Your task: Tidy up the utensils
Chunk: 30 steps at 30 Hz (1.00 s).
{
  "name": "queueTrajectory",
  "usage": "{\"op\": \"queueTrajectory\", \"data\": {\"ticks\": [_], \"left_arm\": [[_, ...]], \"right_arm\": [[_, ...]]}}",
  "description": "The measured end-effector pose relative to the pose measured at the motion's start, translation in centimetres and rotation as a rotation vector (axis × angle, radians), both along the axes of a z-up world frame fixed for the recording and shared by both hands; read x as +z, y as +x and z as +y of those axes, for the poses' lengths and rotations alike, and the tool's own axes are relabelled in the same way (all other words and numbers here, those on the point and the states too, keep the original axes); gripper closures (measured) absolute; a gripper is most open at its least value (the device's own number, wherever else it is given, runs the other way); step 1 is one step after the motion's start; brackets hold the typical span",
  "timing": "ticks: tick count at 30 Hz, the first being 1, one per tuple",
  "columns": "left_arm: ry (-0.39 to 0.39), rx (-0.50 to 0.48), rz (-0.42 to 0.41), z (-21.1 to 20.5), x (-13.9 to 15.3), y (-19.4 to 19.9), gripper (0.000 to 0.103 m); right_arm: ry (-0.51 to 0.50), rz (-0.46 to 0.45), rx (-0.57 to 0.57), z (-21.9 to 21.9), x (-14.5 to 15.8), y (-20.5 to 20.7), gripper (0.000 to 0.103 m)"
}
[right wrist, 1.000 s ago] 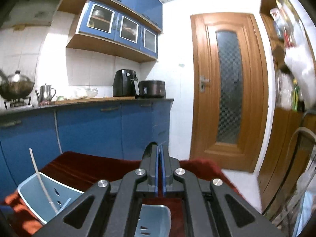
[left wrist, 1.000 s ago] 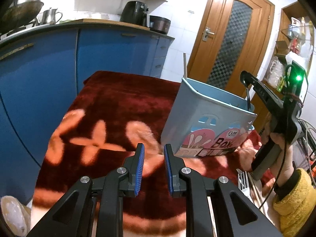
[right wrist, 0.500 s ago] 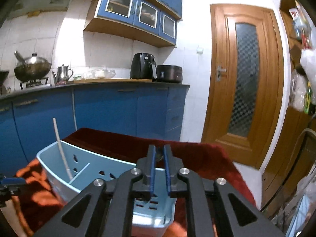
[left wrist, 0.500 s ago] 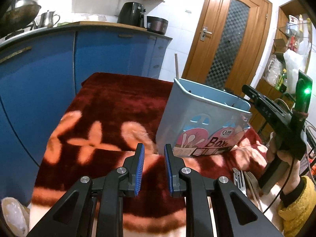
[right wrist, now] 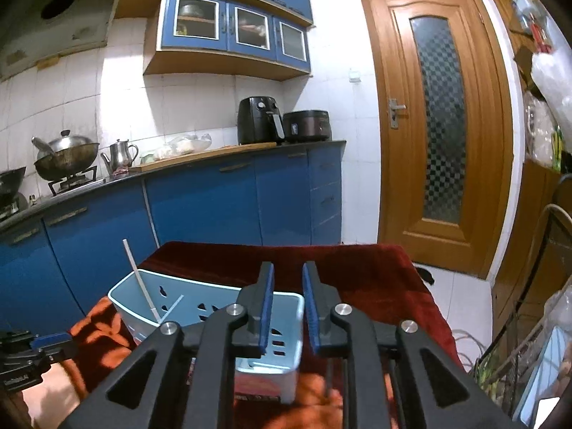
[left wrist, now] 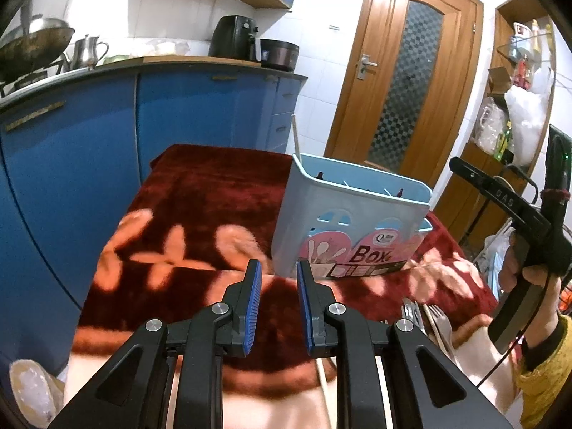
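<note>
A light blue utensil box [left wrist: 350, 228] stands on the red flowered blanket [left wrist: 200, 193], with a white stick [left wrist: 295, 136] leaning up from its left corner. Forks and other cutlery [left wrist: 434, 316] lie on the blanket, near right of the box. My left gripper [left wrist: 278, 268] hovers just short of the box, open, with nothing between its blue pads. My right gripper [right wrist: 287, 275] is behind and above the box [right wrist: 200, 300], its jaws opening and empty. From the left wrist the right gripper [left wrist: 461, 168] shows in a hand, right of the box. The white stick [right wrist: 139, 282] appears again.
Blue kitchen cabinets [left wrist: 71, 164] run along the left and far side. A wooden door [left wrist: 404, 82] stands behind the table, and cluttered shelves [left wrist: 514, 82] fill the right. A plastic bag [left wrist: 28, 389] sits low at the left. My left gripper's tip [right wrist: 50, 339] shows at far left.
The right gripper's jaws have gone from shut to parted. It has drawn back from over the box toward the right. The left gripper has pulled back a little from the box.
</note>
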<state>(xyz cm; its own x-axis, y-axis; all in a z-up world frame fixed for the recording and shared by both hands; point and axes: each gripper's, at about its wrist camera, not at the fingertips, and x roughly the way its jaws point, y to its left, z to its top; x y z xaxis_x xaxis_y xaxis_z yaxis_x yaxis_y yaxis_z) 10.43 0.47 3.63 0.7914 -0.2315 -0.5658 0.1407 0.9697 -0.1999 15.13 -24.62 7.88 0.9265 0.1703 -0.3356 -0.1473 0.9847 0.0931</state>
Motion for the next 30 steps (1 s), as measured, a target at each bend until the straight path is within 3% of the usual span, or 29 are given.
{"op": "queueTrajectory", "data": {"ticks": [9,15,25,30], "left_arm": [[-0.009,0.001,0.019,-0.7,-0.6,0.8,0.083],[0.002,0.002,0.033,-1.0,-0.9,1.1,0.083],[0.012,0.018,0.049,-1.0,-1.4,1.9,0.083],[0.011,0.02,0.06,-1.0,-1.8,2.3,0.083]], "right_arm": [[0.062,0.251,-0.007,-3.7,-2.9,4.1,0.082],[0.138,0.45,0.008,-5.3,-6.1,8.7,0.075],[0.005,0.738,0.022,-4.9,-9.1,14.6,0.072],[-0.043,0.803,0.053,-4.3,-8.9,14.9,0.073]]}}
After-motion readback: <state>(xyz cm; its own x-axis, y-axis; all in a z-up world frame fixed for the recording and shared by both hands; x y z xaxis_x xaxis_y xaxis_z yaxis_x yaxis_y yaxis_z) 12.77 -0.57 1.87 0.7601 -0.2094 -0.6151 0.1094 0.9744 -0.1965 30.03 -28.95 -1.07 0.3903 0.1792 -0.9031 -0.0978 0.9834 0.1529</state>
